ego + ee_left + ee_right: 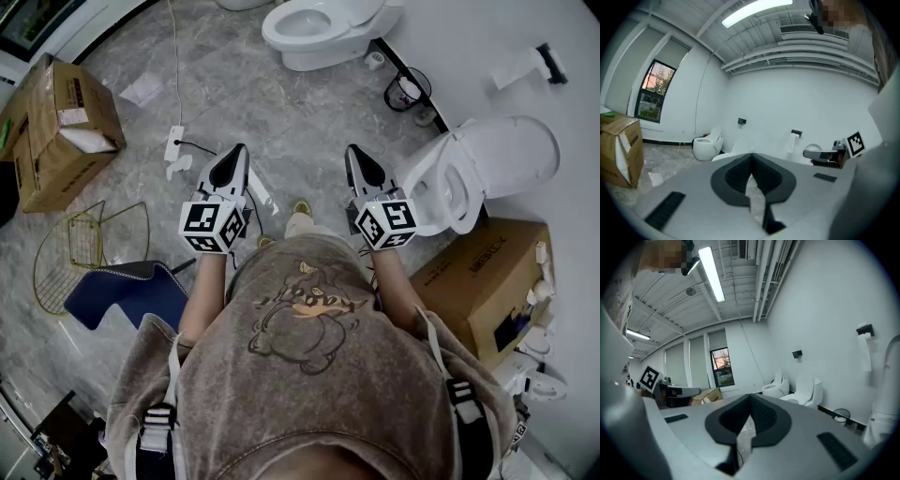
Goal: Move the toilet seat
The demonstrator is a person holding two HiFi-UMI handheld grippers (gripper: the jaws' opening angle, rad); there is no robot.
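The person stands on a grey marbled floor [281, 112] and holds both grippers out in front at about the same height, side by side and pointing away from the body. The left gripper [240, 150] has its jaws pressed together with nothing between them; its own view shows the dark pads meeting at the tip [751, 155]. The right gripper [354, 150] is likewise closed and empty, its pads touching along their length [750, 397].

The toilet seat [457, 202] is on the toilet [419, 187] at the right, which is set against the white wall. The seat shows as a white ring tipped up from the bowl towards the lid [511, 150], which is raised behind it. The right gripper is just left of this toilet, near it but not touching it. The left gripper is further away, on the other side of the person's feet.

A second toilet [323, 28] stands at the far end of the room, with a small black wire bin [408, 89] between the two. A paper roll holder [536, 64] is fixed to the wall on the far right. A cardboard box [483, 272] sits near the right toilet on its near side, and another open cardboard box [56, 131] lies at the far left. A gold wire chair [89, 246] and a blue chair [127, 292] stand at the near left. A white power strip [175, 142] lies on the floor just left of the left gripper.
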